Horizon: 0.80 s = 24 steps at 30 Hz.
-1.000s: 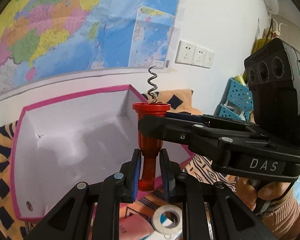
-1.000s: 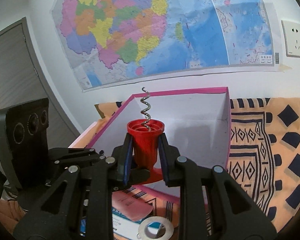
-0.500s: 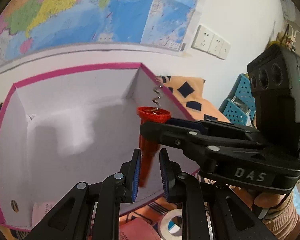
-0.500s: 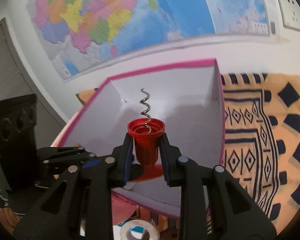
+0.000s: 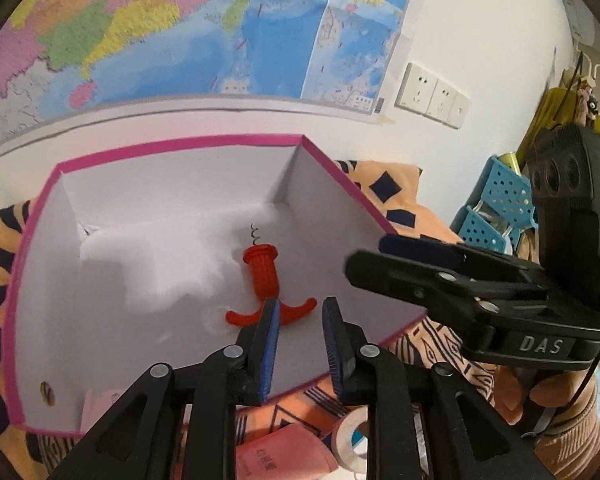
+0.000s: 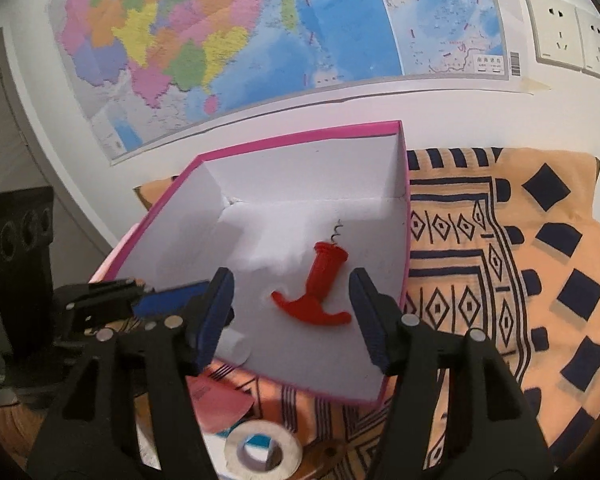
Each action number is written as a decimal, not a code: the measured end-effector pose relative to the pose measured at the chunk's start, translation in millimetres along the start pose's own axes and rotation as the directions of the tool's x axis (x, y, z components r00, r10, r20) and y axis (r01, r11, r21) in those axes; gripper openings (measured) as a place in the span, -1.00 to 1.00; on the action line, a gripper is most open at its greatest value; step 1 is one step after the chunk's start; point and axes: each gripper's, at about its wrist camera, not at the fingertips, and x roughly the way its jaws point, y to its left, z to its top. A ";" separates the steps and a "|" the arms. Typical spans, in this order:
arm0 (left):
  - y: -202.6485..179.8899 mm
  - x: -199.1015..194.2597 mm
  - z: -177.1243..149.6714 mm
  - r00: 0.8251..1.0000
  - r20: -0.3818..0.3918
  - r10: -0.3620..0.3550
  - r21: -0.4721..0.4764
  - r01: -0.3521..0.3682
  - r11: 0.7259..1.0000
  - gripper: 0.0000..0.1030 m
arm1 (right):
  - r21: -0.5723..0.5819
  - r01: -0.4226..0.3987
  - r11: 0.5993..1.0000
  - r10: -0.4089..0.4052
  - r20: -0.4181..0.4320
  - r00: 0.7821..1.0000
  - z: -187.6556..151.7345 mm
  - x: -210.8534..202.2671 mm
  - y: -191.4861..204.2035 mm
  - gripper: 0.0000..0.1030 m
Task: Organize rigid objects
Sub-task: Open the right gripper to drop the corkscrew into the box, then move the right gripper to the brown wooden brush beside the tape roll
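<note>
**Right wrist view: corkscrew released, snag risk on withdrawal**

Red corkscrew [image 6: 320, 292] is lying inside the pink-rimmed box [image 6: 300, 138]. Right gripper [image 6: 290, 312], just opening, is standing wide and empty; left gripper [image 5: 300, 340] is barely parting, empty. Withdrawing carelessly risks nudging the box wall.

Left claw's [image 5: 300, 330] near finger [image 5: 269, 328] covers the middle of the red corkscrew's [image 5: 265, 280] crossbar handle. The corkscrew's wire tip is too small and faint to follow against the white floor of the pink-edged box [image 5: 172, 145]. A small dark spot [image 5: 46, 390] low on the box's left wall is too small to identify. Tape roll [image 6: 262, 449] is blurred, part hidden behind the right claw's [image 6: 292, 316] arms. Pink packet [image 5: 284, 454] is cut off by the frame's lower edge, its print unreadable. Map [image 6: 236, 36] lettering is too fine to read.
</note>
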 end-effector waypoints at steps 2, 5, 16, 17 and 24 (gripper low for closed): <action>-0.5 -10.1 -3.7 1.000 0.027 0.000 0.003 -0.001 1.000 -0.38 | -0.004 -0.027 1.000 0.027 0.012 1.000 -6.7 -10.1 3.1 0.19; -2.3 -25.2 -9.9 0.998 0.059 0.002 0.009 -0.002 1.000 -0.09 | -0.013 -0.055 0.998 0.055 0.029 0.998 -16.9 -25.9 8.8 0.19; -21.4 -65.7 -59.8 0.996 0.090 -0.018 0.054 0.013 0.998 -0.04 | 0.027 -0.085 0.996 0.086 -0.037 0.996 -80.4 -57.7 5.5 0.19; -23.5 -65.8 -64.7 0.996 0.084 -0.027 0.060 0.022 0.998 -0.04 | 0.035 -0.085 0.996 0.087 -0.060 0.994 -88.6 -56.8 4.5 0.19; -37.7 -58.9 -98.6 0.997 0.009 -0.074 0.067 0.074 0.995 -0.04 | 0.053 -0.059 0.997 0.066 -0.153 0.986 -127.5 -47.5 6.2 0.19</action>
